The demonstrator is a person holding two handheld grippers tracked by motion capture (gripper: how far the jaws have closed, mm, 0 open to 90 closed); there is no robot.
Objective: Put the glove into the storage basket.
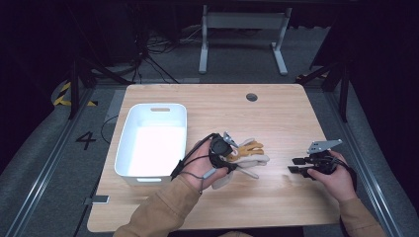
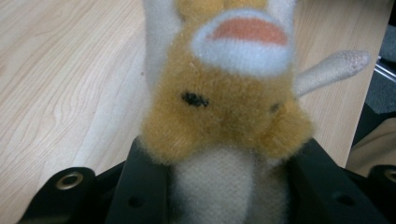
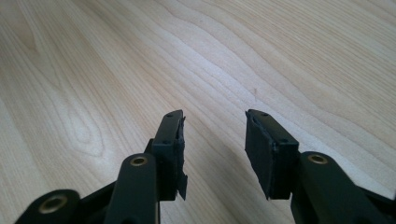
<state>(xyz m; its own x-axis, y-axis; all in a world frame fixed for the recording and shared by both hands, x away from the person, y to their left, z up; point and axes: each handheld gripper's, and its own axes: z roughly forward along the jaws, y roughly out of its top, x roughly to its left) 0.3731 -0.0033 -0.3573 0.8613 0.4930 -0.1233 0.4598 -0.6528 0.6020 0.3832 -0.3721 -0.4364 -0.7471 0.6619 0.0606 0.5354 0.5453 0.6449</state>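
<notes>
Dark room beyond the work area; grey floor with a white table frame (image 1: 242,29) at the far side and a painted "4" (image 1: 85,140) left of my table. Light wooden table (image 1: 276,118) carries everything, with a small round grommet hole (image 1: 251,97) near its far edge.

White plastic bin (image 1: 152,140) sits on the left half of the table, long axis running away from me, a handle slot in its far wall. I can make out nothing lying inside it.

Plush toy (image 1: 244,155), tan-orange and cream, lies on the wood just right of the bin, near the middle of the table. Its long axis runs roughly left to right in the high view. In the left gripper view the head end points away from the gripper: a black stitched eye, a white muzzle with an orange mouth, and a cream limb (image 2: 334,70) sticking out to the right.

Left gripper (image 1: 222,148) is at the toy's left end. Its jaws are pinching the cream body of the toy (image 2: 219,121), one on each side, fur bulging over them.

Right gripper (image 1: 296,165) is held low over bare wood, well apart from the toy, to its right, and pointing left toward it. Its jaws (image 3: 214,140) are spread with nothing between them, wood grain showing through the gap.
</notes>
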